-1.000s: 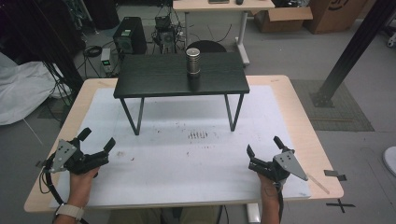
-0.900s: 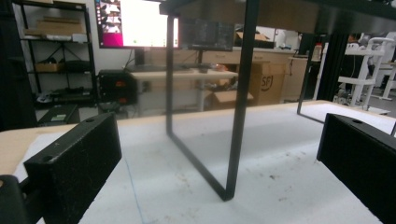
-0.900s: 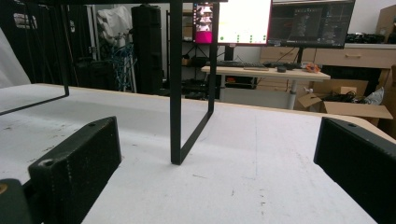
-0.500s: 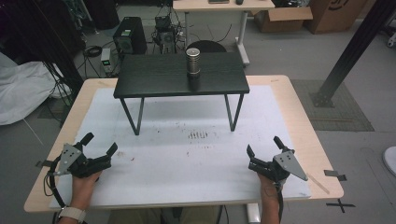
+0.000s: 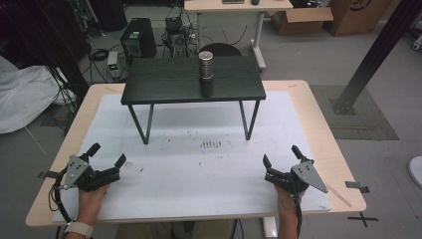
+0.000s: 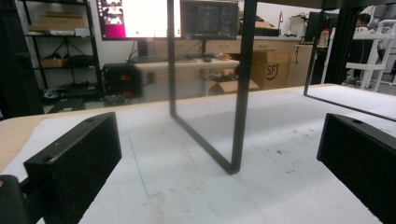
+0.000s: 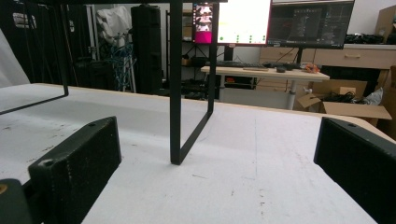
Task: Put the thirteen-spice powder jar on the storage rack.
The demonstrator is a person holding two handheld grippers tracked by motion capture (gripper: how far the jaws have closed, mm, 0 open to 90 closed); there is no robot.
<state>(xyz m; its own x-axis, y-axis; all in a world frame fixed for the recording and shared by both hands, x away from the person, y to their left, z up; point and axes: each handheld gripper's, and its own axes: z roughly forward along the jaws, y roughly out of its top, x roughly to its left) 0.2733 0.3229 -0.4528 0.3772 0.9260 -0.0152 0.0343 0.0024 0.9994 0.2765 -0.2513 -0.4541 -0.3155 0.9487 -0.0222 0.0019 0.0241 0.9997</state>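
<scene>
Metal cup (image 5: 205, 65) waits on the black side table (image 5: 164, 82), seemingly untouched, while our left gripper (image 5: 106, 160) has drifted down-left, both grippers (image 5: 279, 160) released

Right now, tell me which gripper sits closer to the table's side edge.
The left gripper does: it rests near the left border of the white mat, close to the table edge, while the right gripper lies further in from its side.
</scene>
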